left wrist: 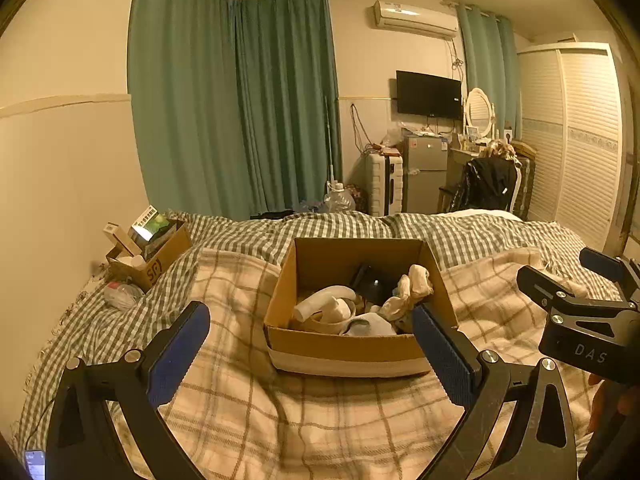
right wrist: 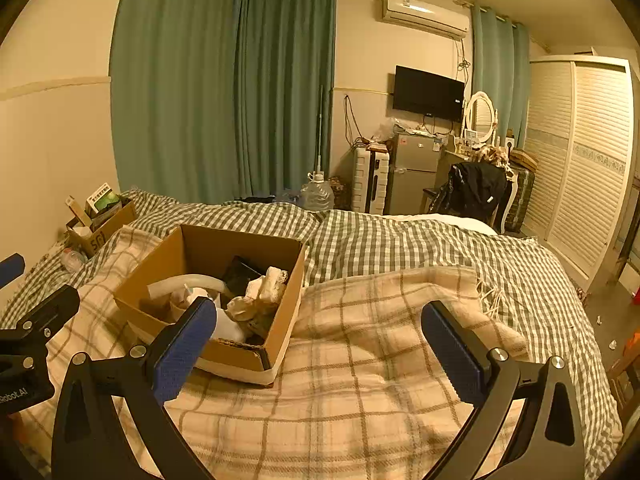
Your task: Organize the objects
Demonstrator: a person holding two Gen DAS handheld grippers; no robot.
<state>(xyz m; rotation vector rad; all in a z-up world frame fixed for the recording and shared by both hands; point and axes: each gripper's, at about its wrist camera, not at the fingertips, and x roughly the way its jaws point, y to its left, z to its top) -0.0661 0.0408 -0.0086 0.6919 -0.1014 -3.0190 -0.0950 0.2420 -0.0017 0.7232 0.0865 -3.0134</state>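
An open cardboard box (left wrist: 344, 350) sits on a beige plaid blanket on the bed; it also shows in the right wrist view (right wrist: 236, 354). It holds a white curved tube (left wrist: 326, 298), a black object (left wrist: 370, 282) and crumpled pale cloth (left wrist: 408, 292). My left gripper (left wrist: 310, 350) is open and empty, its blue pads on either side of the box's near wall. My right gripper (right wrist: 320, 344) is open and empty over the blanket, to the right of the box. The right gripper also shows at the right edge of the left wrist view (left wrist: 576, 280).
A second cardboard box (left wrist: 154, 254) with cartons stands at the bed's far left by the wall, a plastic bag (left wrist: 122, 294) beside it. A green checked cover (right wrist: 400, 240) spans the far bed. Beyond it are a water jug (right wrist: 318, 196), suitcase, fridge, chair and wardrobe.
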